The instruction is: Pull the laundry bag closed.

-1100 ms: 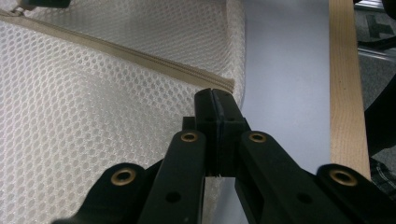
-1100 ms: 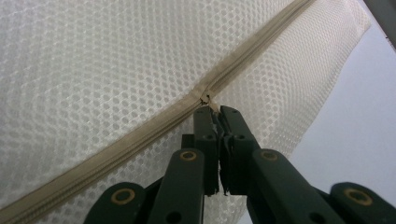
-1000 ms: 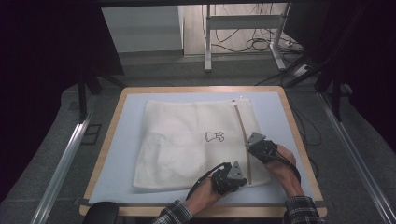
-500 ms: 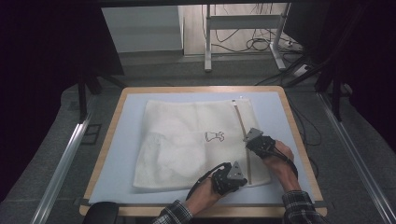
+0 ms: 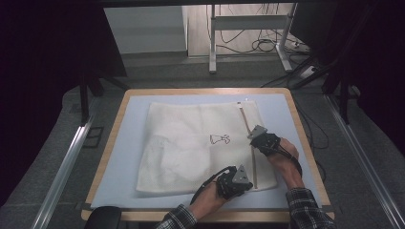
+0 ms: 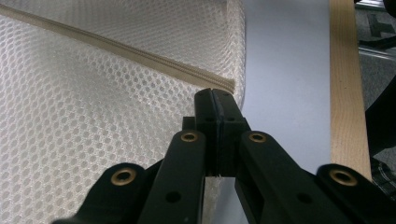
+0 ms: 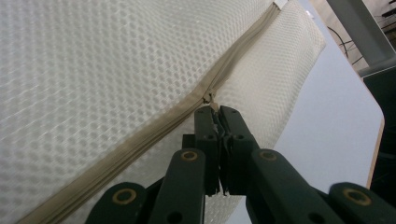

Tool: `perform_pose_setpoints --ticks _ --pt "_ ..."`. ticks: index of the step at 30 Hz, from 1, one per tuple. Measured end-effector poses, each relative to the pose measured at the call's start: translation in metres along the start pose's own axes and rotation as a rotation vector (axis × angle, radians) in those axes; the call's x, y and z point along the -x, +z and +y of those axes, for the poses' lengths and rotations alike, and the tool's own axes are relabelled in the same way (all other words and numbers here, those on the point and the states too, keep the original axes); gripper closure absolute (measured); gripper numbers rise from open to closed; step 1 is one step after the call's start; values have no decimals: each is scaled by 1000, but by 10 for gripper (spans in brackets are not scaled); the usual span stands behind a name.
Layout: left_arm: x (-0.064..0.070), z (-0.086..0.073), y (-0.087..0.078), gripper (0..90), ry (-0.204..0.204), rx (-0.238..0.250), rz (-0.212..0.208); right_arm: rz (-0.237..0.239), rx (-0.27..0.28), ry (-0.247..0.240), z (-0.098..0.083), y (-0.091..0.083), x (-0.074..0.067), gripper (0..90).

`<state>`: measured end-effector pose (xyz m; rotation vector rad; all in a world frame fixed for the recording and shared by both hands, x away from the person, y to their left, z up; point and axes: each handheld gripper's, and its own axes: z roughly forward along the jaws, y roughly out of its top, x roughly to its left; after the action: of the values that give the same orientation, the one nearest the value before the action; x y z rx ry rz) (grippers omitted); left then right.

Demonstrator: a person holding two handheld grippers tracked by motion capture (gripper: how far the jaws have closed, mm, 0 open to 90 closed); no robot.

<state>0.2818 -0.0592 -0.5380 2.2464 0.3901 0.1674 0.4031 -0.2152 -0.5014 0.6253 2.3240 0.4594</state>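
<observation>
A: Where the right gripper (image 7: 215, 108) meets the zip (image 7: 140, 140), what can you make out?

B: Its jaws are pressed together on the zip pull (image 7: 211, 99), partway along the zip. The pull is mostly hidden between the tips; just a small nub shows. In the high view the hand (image 5: 282, 155) covers that spot.

A: And the left gripper (image 6: 215, 95)?

B: Jaws pressed together at the near end of the zip (image 6: 116, 46), at the bag's corner. I think they pinch the mesh edge there, but the tips cover the contact itself.

A: Where does the bag (image 5: 200, 143) lie?

B: Flat on the pale mat (image 5: 129, 157), in the middle of the table (image 5: 111, 148). The zip (image 5: 247, 129) runs along its right side, from far edge to near edge. There is a small dark drawing (image 5: 219, 139) on it, too small to read.

A: Room around it?

B: Bare mat on all sides, a wide strip at the left, narrower at the right towards the wooden rim. The near corner by the left gripper (image 5: 234, 180) lies close to the front edge.
</observation>
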Motion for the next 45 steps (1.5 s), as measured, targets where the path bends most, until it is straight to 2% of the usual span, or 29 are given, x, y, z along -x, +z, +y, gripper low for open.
perform_pose_setpoints --ticks 22,45 --pt "1 0 0 900 5 0 4 -16 -41 -18 15 24 10 860" --pt "1 0 0 900 11 -1 9 4 -67 8 26 45 25 859"
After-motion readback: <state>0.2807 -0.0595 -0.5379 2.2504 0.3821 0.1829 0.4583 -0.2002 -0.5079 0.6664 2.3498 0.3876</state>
